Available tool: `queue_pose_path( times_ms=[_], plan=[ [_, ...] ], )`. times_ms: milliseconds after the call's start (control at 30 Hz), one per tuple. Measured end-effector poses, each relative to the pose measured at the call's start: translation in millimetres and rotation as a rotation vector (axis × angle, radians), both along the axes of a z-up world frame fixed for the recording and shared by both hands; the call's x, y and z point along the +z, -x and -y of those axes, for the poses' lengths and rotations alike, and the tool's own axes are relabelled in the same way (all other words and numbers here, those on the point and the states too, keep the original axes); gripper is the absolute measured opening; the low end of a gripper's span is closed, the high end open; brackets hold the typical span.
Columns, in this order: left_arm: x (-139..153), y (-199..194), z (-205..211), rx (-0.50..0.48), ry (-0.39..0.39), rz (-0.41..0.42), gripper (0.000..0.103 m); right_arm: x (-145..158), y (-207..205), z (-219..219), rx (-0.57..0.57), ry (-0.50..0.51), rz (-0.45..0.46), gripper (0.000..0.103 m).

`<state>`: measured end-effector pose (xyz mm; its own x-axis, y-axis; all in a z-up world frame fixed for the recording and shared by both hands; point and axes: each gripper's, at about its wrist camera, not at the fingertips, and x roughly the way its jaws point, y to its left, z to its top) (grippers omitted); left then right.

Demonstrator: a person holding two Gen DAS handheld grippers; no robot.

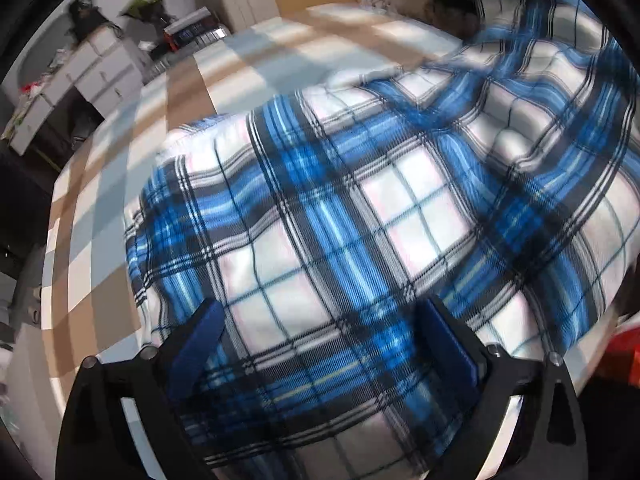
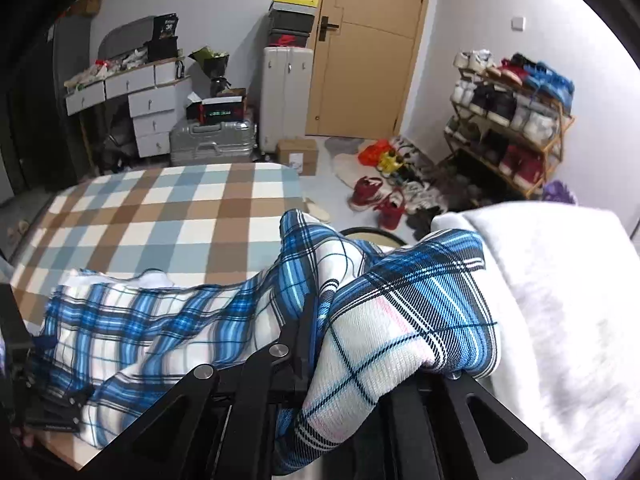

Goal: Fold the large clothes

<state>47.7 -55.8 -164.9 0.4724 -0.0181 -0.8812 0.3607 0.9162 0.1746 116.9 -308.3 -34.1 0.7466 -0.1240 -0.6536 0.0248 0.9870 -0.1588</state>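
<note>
Jaws: left gripper (image 1: 320, 344) spread over plaid garment (image 1: 340, 208); right gripper (image 2: 316, 312) clamps it.

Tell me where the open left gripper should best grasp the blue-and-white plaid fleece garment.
Probably the rounded folded edge of the blue-and-white plaid fleece garment at its left, coming from above over the brown-and-blue checked bed cover. That edge lies free; the left gripper hovers open over flat middle cloth, and the right gripper already pinches the other end.

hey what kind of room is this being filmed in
Most likely a lived-in bedroom: a bed with a brown, blue and white checked cover, a white chest of drawers, and a wooden rack full of shoes beside the door.
</note>
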Motion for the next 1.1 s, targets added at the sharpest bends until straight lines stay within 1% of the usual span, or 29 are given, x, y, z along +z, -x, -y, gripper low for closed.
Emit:
queue_pose_path(
  times_ms=[33,100,167,267,333,400,433,500,533,567,600,633,667,700,733,800,833,867,900,933,967,1000,1033,1067,1100],
  plan=[
    [0.5,-2.1,0.8,0.002,0.009,-0.003,0.098,-1.3,-1.0,-2.6,0.002,0.026,-0.001,0.007],
    [-2.3,-10.3,5.9,0.043,0.046,-0.038,0.100,-3.6,-3.5,-9.4,0.009,0.079,-0.003,0.007],
    [-2.1,-13.3,13.9,0.047,0.045,-0.043,0.102,-1.9,-6.1,-10.6,0.009,0.103,-0.002,0.007],
    [-4.9,-18.2,31.1,0.023,0.079,-0.045,0.101,12.9,-11.8,-10.0,-0.003,0.112,0.007,0.007],
    [-4.1,-19.7,41.3,-0.006,0.099,-0.043,0.101,28.8,-11.5,-19.2,0.006,0.122,0.042,0.007],
    [0.1,-26.4,43.7,-0.021,0.117,-0.075,0.101,42.7,-3.4,-47.0,0.058,0.154,0.090,0.007],
    [9.0,-34.6,33.1,0.000,0.154,-0.089,0.100,43.7,0.0,-59.3,0.088,0.163,0.102,0.007],
    [29.7,-38.9,3.2,0.071,0.309,-0.117,0.100,39.9,15.1,-102.6,0.181,0.177,0.127,0.007],
    [40.1,-42.2,-18.8,0.108,0.395,-0.126,0.100,36.2,19.1,-116.5,0.216,0.170,0.127,0.007],
    [49.3,-44.3,-43.9,0.156,0.449,-0.125,0.100,28.2,27.0,-139.1,0.255,0.155,0.132,0.007],
    [54.6,-44.5,-63.5,0.200,0.461,-0.113,0.100,18.2,32.3,-159.7,0.294,0.151,0.124,0.008],
    [60.3,-43.4,-91.9,0.259,0.469,-0.089,0.100,6.5,37.1,-179.2,0.339,0.152,0.109,0.008],
    [63.0,-41.5,-114.8,0.291,0.486,-0.076,0.100,-8.0,42.5,-198.7,0.379,0.149,0.099,0.008],
    [63.4,-40.0,-138.0,0.322,0.503,-0.079,0.100,-19.3,45.9,-210.9,0.403,0.145,0.091,0.008],
    [61.8,-38.3,-155.9,0.355,0.520,-0.084,0.100,-41.8,51.4,-231.5,0.447,0.137,0.064,0.008],
    [59.3,-32.7,-184.9,0.406,0.565,-0.097,0.100,-77.3,55.4,-256.0,0.486,0.135,0.003,0.009],
    [57.1,-32.3,-196.2,0.424,0.574,-0.104,0.100,-96.4,58.6,-267.8,0.512,0.143,-0.033,0.009],
    [55.0,-32.7,-202.8,0.429,0.571,-0.107,0.100,-106.8,61.9,-273.3,0.528,0.149,-0.046,0.011],
    [54.8,-30.4,-207.3,0.429,0.569,-0.105,0.100,-120.7,67.7,-281.1,0.536,0.186,-0.060,0.016],
    [56.7,-25.6,-210.0,0.427,0.570,-0.101,0.100,-124.8,71.6,-284.6,0.543,0.205,-0.070,0.025],
    [57.7,-23.7,-211.2,0.417,0.571,-0.098,0.100,-126.6,77.5,-287.3,0.564,0.207,-0.076,0.032],
    [60.3,-19.9,-209.7,0.401,0.568,-0.095,0.100,-124.9,85.0,-288.7,0.602,0.190,-0.079,0.049],
    [63.5,-17.1,-206.4,0.386,0.566,-0.082,0.100,-123.6,88.5,-288.4,0.617,0.173,-0.095,0.064],
    [66.9,-15.1,-201.5,0.370,0.565,-0.069,0.100,-121.5,91.9,-286.7,0.622,0.137,-0.115,0.069],
    [72.3,-11.8,-196.7,0.346,0.573,-0.056,0.100,-117.9,96.2,-282.8,0.636,0.084,-0.130,0.070]
  ],
)
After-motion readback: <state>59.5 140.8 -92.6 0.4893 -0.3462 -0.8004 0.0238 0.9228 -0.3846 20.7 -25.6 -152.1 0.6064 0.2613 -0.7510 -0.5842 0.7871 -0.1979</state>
